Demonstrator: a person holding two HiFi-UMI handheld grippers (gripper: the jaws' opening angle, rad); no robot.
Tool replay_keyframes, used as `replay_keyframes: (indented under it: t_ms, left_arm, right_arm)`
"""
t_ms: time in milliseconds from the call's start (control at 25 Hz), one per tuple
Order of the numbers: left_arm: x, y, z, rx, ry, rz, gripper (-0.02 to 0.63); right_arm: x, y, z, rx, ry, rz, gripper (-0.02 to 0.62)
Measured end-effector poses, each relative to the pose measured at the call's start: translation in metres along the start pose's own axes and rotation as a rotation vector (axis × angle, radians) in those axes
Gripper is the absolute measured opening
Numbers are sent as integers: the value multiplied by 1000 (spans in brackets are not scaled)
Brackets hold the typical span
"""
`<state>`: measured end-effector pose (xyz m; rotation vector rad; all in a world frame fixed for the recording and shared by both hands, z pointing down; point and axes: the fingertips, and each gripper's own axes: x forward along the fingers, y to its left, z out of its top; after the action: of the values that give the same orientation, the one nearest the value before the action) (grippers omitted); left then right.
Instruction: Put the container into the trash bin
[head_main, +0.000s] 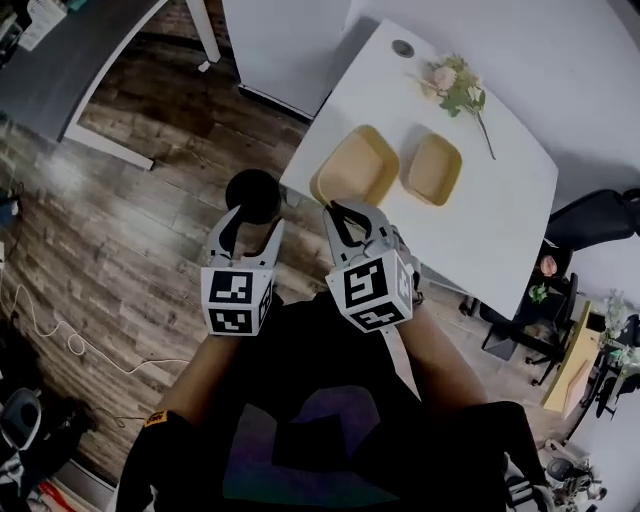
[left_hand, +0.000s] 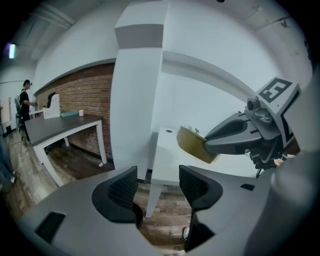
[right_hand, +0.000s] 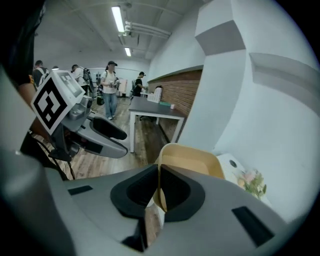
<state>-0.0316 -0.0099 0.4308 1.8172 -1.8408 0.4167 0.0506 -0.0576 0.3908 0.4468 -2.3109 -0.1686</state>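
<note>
Between the right gripper's (right_hand: 158, 175) jaws: a shallow, tan, square container (right_hand: 192, 161).

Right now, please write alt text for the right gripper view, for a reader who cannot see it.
The right gripper has its jaws shut on the rim of a tan container. The left gripper, jaws apart, is at left; flowers lie at lower right.

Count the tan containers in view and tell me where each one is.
2. One container is clamped by its rim in the jaws of the right gripper, over the corner of the white table. The other container lies on the table beside it. None seems hidden.
</note>
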Motion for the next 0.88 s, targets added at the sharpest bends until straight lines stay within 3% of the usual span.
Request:
replay_keyframes:
  t_ms: [280, 400, 600, 880]
  left_arm:
    - [-45, 106, -42, -84, 27, 97, 247]
    - [-56, 144, -62, -93, 56, 136, 247]
    - [-52, 184, -105, -110, 133, 201, 247]
    - [4, 210, -176, -139, 210, 206, 247]
  right_arm:
    - [70, 94, 78, -59, -33, 149, 32]
    - [103, 128, 92, -51, -29, 205, 32]
    - [162, 175, 70, -24, 13, 310, 32]
    - [255, 203, -7, 9, 106, 387, 32]
